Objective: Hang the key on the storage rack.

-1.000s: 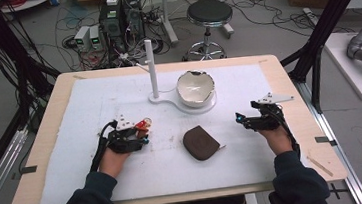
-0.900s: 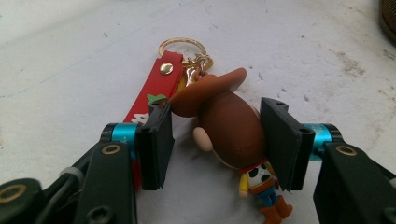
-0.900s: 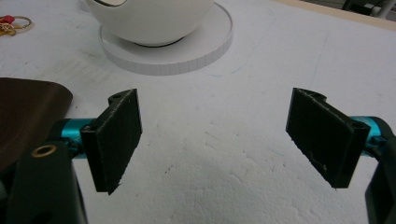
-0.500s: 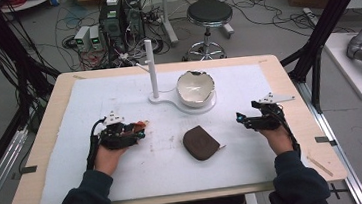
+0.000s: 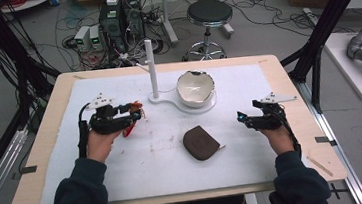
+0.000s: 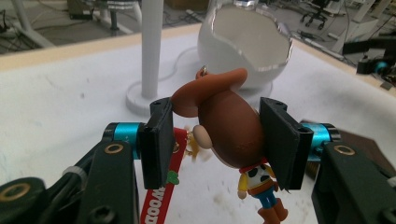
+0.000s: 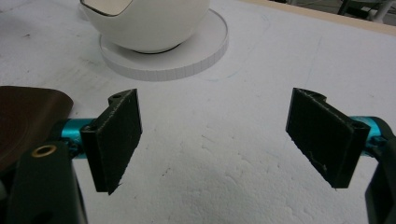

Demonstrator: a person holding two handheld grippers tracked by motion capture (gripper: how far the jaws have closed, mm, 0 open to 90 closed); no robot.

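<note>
My left gripper point(image 5: 135, 112) is shut on a small cowboy toy figure point(image 6: 229, 128) with a brown hat, held by the head above the white mat. The pads point(image 6: 159, 135) press both sides of the head. A red strap point(image 6: 163, 186) hangs below it. A white egg-shaped bowl point(image 5: 195, 88) on a white base with an upright post point(image 5: 151, 67) stands just beyond the toy. A brown pouch point(image 5: 201, 142) lies in the middle of the mat. At the right, my right gripper point(image 5: 243, 117) rests open near the mat, and nothing is between its jaws point(image 7: 215, 135).
The white mat point(image 5: 255, 160) covers most of the wooden table point(image 5: 299, 95). Black frame posts point(image 5: 323, 33) stand at the table's sides. A stool point(image 5: 209, 16) and computer boxes point(image 5: 121, 20) with cables are on the floor beyond the far edge.
My left gripper has risen off the mat with the toy figure in it and shifted slightly left. The right gripper has stayed where it was.
</note>
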